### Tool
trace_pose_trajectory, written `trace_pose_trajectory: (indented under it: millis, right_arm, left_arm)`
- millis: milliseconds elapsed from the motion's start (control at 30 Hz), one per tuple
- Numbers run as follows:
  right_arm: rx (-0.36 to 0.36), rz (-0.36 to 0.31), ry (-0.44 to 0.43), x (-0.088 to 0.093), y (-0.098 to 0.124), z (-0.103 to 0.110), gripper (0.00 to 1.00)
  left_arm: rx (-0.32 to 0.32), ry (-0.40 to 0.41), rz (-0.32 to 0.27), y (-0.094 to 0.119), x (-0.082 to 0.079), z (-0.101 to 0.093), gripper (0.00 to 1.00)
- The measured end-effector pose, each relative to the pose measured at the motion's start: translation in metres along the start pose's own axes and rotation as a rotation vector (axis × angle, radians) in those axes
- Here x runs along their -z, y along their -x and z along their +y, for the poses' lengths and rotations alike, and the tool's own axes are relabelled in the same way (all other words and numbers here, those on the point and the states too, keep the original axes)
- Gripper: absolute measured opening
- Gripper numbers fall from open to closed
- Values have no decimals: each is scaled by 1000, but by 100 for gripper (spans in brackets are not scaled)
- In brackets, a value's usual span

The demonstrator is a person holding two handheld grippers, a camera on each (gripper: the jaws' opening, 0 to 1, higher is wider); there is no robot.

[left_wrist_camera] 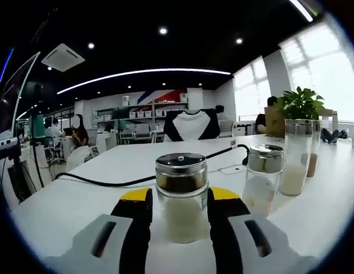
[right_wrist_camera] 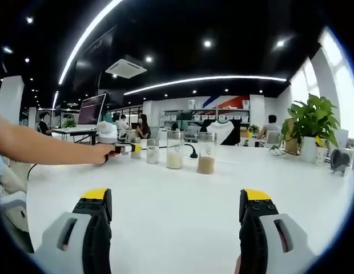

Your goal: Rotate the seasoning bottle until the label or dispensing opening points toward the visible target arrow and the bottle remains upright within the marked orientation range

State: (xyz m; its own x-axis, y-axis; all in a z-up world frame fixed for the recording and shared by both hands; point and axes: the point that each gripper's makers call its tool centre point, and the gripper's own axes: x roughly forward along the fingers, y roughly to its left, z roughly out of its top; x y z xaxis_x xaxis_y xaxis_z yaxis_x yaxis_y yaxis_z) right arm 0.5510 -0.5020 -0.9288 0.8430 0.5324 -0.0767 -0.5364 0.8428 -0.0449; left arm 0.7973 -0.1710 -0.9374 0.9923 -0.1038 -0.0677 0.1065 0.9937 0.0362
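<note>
A short glass seasoning bottle [left_wrist_camera: 181, 197] with a metal shaker lid and pale powder stands upright on the white table [left_wrist_camera: 80, 200]. My left gripper [left_wrist_camera: 180, 198] has its yellow-tipped jaws pressed against both sides of the bottle. In the right gripper view a person's bare arm [right_wrist_camera: 45, 147] reaches across to the left gripper [right_wrist_camera: 117, 149] far off, at the first bottle [right_wrist_camera: 136, 150] of a row. My right gripper [right_wrist_camera: 177, 202] hangs over bare table [right_wrist_camera: 177, 228], jaws wide apart with nothing between them.
A second short shaker [left_wrist_camera: 262, 177], a tall jar of white powder [left_wrist_camera: 296, 157] and a jar of brown powder [left_wrist_camera: 314, 149] stand to the right. A black cable [left_wrist_camera: 125, 182] runs behind them. A potted plant [left_wrist_camera: 300, 104] stands at the table's far right. People sit at desks beyond.
</note>
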Motion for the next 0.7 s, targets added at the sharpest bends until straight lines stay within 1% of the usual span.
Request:
trace_pose_trajectory:
  millis: [167, 267, 400, 433, 500, 567, 667, 700]
  right_arm:
    - [0, 3, -5, 2, 0, -1, 93]
    - [3, 7, -6, 4, 2, -1, 93]
    - [8, 0, -19, 4, 4, -4, 93]
    - [9, 0, -21, 4, 4, -5, 93]
    - [11, -2, -23, 3, 3, -5, 92]
    - [8, -2, -21, 3, 3, -4, 92]
    - [4, 3, -18, 4, 1, -2, 92]
    - [4, 5, -18, 5, 1, -2, 92]
  left_arm:
    - [-1, -1, 6, -4, 1, -1, 40]
    - [14, 5, 6, -5, 2, -3, 36]
    - [15, 2, 9, -5, 2, -2, 36]
    - [7, 0, 14, -5, 2, 0, 36]
    - [18, 26, 17, -4, 2, 0, 36]
    - [26, 10, 19, -3, 2, -1, 36]
    - [18, 12, 28, -2, 2, 2, 35]
    - [16, -6, 27, -2, 2, 3, 35]
